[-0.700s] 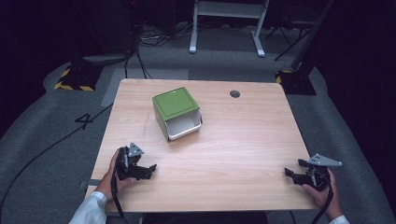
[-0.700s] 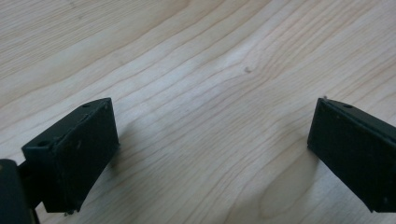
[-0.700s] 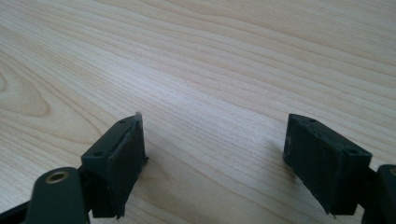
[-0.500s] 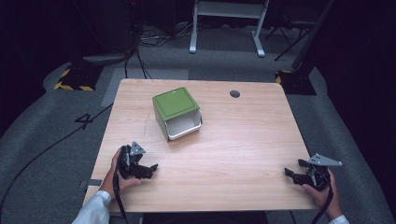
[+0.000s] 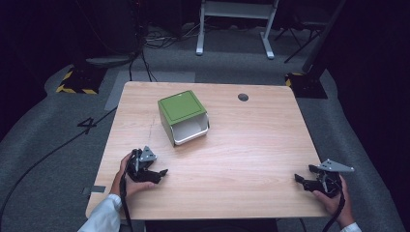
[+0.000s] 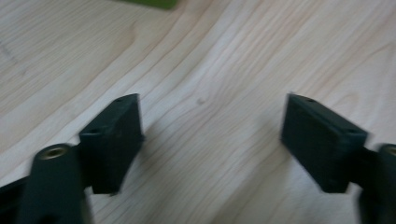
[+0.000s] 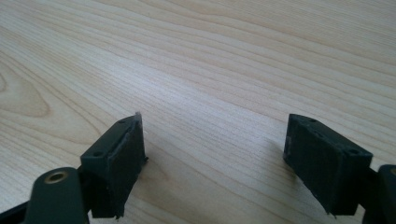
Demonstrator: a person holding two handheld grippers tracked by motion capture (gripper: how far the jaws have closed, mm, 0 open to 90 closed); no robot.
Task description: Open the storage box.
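Observation:
A green box (image 5: 181, 106) with a white open-fronted inside stands on the wooden table (image 5: 251, 140), left of centre and towards the back. My left gripper (image 5: 161, 175) lies near the front left edge in a hand, pointing right, a good way in front of the box. In the left gripper view its jaws (image 6: 212, 126) stand open over bare wood, with a strip of the green box (image 6: 147, 3) at the top edge. My right gripper (image 5: 299, 181) rests at the front right corner, pointing left. It is also open (image 7: 215, 140), with only table grain between its pads.
A dark round hole (image 5: 243, 97) sits in the tabletop at the back right. Beyond the table are grey carpet, cables, a white metal stand (image 5: 234, 29) and yellow-black striped bases (image 5: 77, 82). The table edges lie close to both hands.

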